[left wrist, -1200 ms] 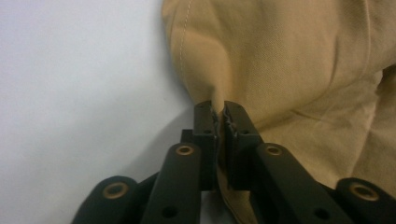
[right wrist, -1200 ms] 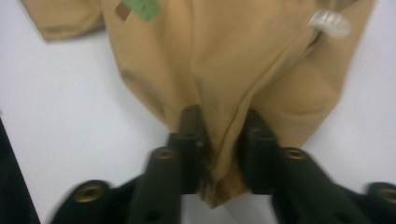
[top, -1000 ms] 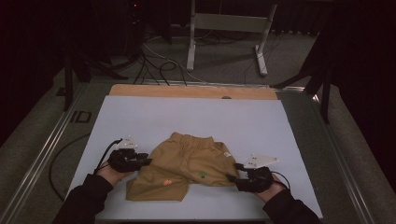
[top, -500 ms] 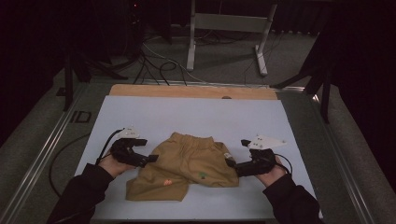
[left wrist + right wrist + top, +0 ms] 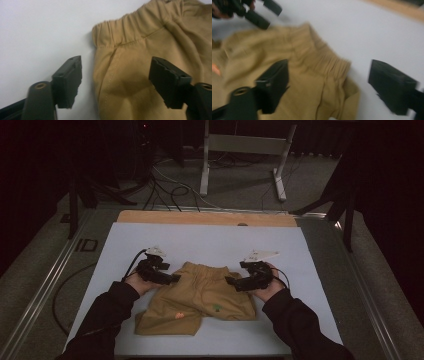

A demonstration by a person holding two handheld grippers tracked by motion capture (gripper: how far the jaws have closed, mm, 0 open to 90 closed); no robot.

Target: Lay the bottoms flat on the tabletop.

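Tan shorts [image 5: 200, 297] lie between our open left gripper [image 5: 172, 279] and right gripper [image 5: 229, 281], jaws just narrowing; closing shallow risks pinching one layer.

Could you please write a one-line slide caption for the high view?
Two open grippers flank tan shorts at the waistband on a white table.

Tan elastic-waist shorts [image 5: 200, 297], rumpled, lying flat on white tabletop [image 5: 210, 240]
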